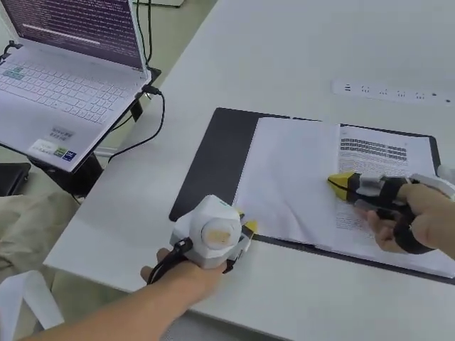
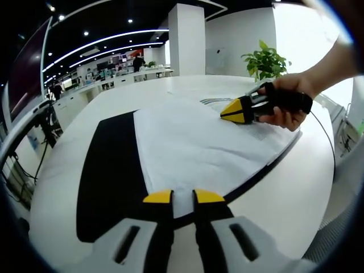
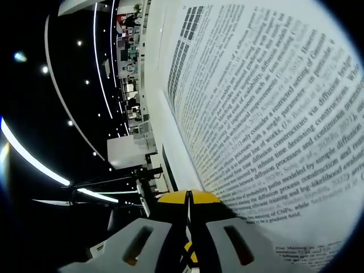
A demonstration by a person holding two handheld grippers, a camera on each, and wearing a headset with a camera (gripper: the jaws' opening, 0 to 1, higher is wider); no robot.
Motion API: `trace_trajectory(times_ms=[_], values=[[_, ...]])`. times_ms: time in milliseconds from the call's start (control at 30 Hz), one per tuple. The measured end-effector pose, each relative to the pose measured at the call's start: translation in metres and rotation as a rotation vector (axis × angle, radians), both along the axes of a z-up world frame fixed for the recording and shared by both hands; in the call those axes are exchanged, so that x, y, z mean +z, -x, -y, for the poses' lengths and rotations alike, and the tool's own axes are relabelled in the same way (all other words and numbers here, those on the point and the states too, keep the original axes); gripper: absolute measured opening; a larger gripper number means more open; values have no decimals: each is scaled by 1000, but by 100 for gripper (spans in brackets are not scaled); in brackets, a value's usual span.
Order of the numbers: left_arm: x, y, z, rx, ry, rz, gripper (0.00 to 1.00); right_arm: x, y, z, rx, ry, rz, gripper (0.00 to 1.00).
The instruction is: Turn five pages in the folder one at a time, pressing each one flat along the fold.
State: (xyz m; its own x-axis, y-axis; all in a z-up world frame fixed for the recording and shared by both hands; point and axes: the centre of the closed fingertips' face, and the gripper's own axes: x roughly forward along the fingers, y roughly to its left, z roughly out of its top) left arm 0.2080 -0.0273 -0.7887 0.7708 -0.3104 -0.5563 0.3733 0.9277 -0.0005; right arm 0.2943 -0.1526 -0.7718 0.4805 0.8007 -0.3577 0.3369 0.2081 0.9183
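Folder (image 1: pixel 213 160) lies open on the desk (image 1: pixel 284 42). The right tool (image 1: pixel 340 186), jaws closed, bears on the page (image 1: pixel 291 170), seemingly at the fold. The left tool (image 2: pixel 183 198), narrowly parted, sits at the near edge; advise one steady stroke along the fold.

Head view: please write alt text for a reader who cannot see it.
An open folder lies on a white table, blank page left, printed page right. The right tool has its yellow tips at the fold; the left tool sits at the folder's near edge. A laptop stands upper left.
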Motion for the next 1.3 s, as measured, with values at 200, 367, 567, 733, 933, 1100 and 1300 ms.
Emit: trace_trajectory(times_ms=[200, 367, 567, 733, 933, 1100, 1300], values=[[1, 1, 0, 0, 0, 3, 11, 0, 18, -1, 5, -4, -3, 0], [1, 1, 0, -1, 0, 7, 11, -5, 35, 1, 20, 9, -2, 0], [1, 1, 0, -2, 2, 7, 11, -10, 51, 2, 25, 17, -6, 0], [1, 1, 0, -4, -1, 6, 11, -12, 65, 3, 19, 10, -7, 0], [1, 1, 0, -8, -5, 7, 11, -17, 79, 5, 12, 6, -14, 0], [1, 1, 0, -9, -6, 8, 11, -20, 88, 7, 4, 4, -17, 0], [1, 1, -1, -11, -9, 3, 11, -18, 103, 7, -12, -7, -25, 0]])
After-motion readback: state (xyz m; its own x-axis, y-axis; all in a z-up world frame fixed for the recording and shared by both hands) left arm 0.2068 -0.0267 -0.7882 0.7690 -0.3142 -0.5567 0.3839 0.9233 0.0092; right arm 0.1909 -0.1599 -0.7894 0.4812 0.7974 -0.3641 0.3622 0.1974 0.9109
